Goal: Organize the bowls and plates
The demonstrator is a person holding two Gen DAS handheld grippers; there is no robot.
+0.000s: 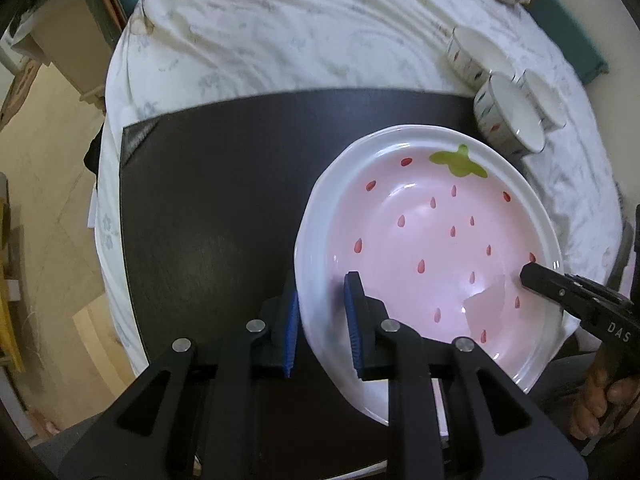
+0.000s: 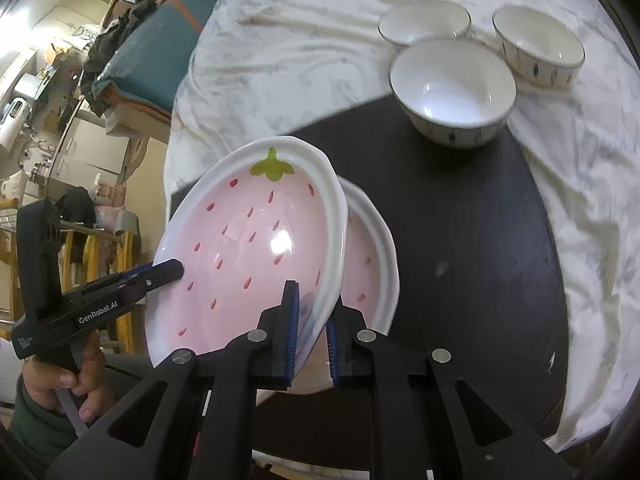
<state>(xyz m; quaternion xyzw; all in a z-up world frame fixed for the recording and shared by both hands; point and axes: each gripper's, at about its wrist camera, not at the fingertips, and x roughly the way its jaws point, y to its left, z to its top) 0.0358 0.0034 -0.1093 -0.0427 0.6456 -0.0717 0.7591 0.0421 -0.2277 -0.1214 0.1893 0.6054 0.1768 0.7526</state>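
Note:
A pink strawberry plate (image 1: 432, 240) (image 2: 248, 248) with a white rim is held up, tilted, over a second strawberry plate (image 2: 368, 264) that lies on the dark board (image 2: 472, 216). My left gripper (image 1: 322, 316) is shut on the plate's left rim and shows in the right wrist view (image 2: 160, 272). My right gripper (image 2: 312, 320) is shut on the plate's right rim, and its finger (image 1: 560, 288) shows in the left wrist view. Three white bowls lie beyond: one (image 2: 452, 92) at the board's edge, two (image 2: 424, 22) (image 2: 540, 44) on the cloth.
The dark board (image 1: 216, 200) lies on a white patterned sheet (image 1: 280, 32). The three bowls cluster at the sheet's right (image 1: 508, 112). A teal cushion (image 2: 160, 40) and cluttered shelves (image 2: 48, 92) stand past the bed's left edge.

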